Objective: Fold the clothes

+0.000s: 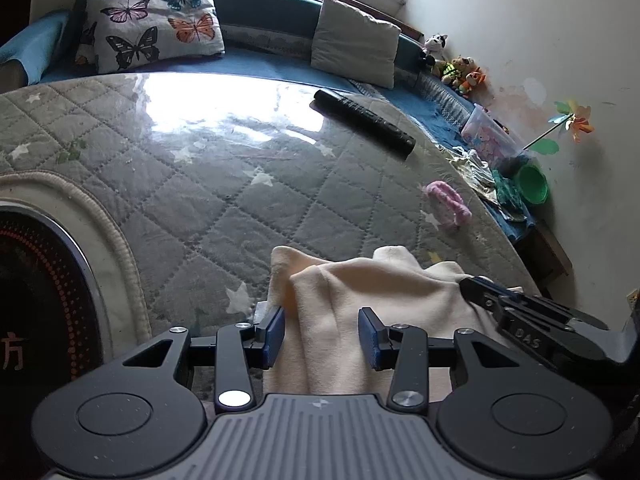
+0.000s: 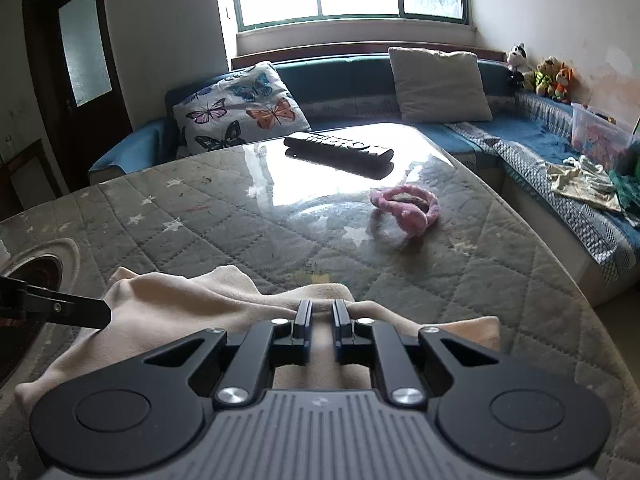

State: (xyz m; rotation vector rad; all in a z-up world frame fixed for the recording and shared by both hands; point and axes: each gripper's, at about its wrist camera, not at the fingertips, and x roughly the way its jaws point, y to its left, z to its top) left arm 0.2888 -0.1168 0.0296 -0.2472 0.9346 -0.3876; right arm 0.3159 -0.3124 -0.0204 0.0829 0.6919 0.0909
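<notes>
Right gripper [image 2: 322, 312] jaws clenched on cream cloth [image 1: 372, 280], left gripper [image 1: 322, 338] jaws released astride it; fold may slip crooked on glossy bench [image 2: 280, 208]

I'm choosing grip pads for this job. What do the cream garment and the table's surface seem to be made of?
The cream garment looks like soft, matte fleece or brushed knit: it slumps in thick, rounded folds without sheen. The table seems a quilted, star-printed cloth under a clear glossy sheet, probably glass or plastic: the window glares off it and the remote control is mirrored there.
</notes>
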